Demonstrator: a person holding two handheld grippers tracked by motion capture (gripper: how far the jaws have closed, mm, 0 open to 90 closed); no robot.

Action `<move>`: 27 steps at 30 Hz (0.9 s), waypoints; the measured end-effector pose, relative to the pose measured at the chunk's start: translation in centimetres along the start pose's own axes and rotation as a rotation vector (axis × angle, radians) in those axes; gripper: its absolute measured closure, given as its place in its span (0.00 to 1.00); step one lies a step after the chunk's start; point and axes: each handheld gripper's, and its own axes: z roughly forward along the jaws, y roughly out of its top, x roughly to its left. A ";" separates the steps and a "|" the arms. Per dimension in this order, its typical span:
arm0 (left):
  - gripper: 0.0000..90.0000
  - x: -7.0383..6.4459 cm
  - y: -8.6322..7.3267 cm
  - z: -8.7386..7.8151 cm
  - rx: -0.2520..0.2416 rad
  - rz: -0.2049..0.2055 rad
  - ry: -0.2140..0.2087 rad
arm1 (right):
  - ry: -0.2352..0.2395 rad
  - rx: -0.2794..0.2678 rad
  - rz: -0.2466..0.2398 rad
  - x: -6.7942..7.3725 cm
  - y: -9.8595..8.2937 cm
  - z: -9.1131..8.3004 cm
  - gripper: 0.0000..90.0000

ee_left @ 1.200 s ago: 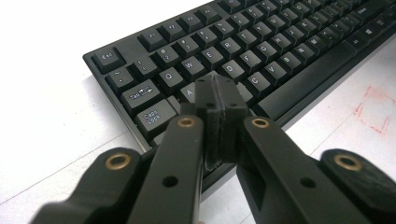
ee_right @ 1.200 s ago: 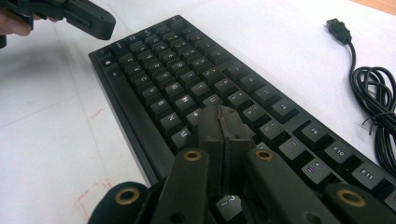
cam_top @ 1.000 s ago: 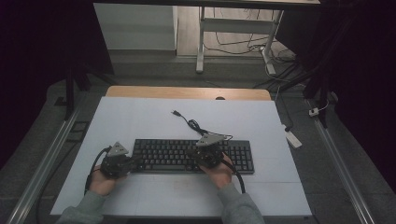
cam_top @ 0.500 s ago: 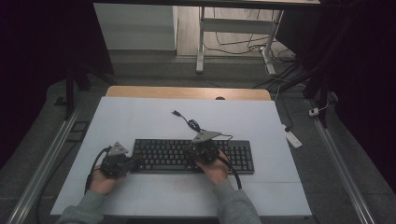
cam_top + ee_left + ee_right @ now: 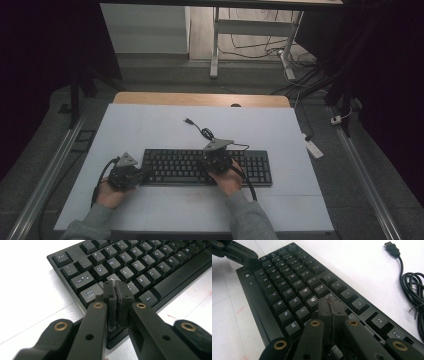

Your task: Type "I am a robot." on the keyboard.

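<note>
With both grippers down over the keys, this looks like typing work on the flat black plastic full-size keyboard (image 5: 206, 167), which lies lengthwise across the near middle of the white table top (image 5: 150, 125). The left gripper (image 5: 117, 291) has its two black pads pressed flat together with nothing between them, tips poised over the home row just past the Caps Lock key (image 5: 90, 293), near the A. The right gripper (image 5: 330, 306) is likewise closed on nothing, its pads meeting in a thin seam, tips down among the keys just beside the U key (image 5: 312, 300); whether they are actually touching a cap I cannot tell.

How will it handle? My read: the keyboard is a rigid slab, light enough to skid on that smooth white surface if a push comes in slanted, so presses want to go straight down. The caps are hard, slightly dished and sprung, and closed jaws make a decent single blunt fingertip for one key at a time. If it needed moving, the long front and back edges of the case are where to take hold, not the caps, which could pop off. Its thin black cable (image 5: 205, 132) coils loosely behind it, ending in a USB plug (image 5: 392, 247) lying unplugged on the table, so nothing tethers it.
</note>
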 end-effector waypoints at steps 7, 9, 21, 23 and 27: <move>0.96 0.0 -0.1 0.1 0.004 0.003 0.002 | 0.001 0.007 -0.002 0.2 0.0 0.6 0.99; 0.96 0.0 -0.1 0.1 0.005 0.003 0.001 | -0.002 0.009 -0.003 0.2 0.1 0.7 0.99; 0.96 0.0 -0.1 0.1 0.005 0.004 0.000 | -0.019 0.030 -0.001 0.6 0.7 1.9 0.99; 0.96 0.0 -0.1 0.1 0.005 0.004 -0.001 | -0.024 0.036 -0.001 0.6 0.7 1.9 0.99; 0.96 0.1 -0.1 0.1 0.006 0.004 -0.002 | -0.029 0.042 0.000 0.5 0.7 2.0 0.99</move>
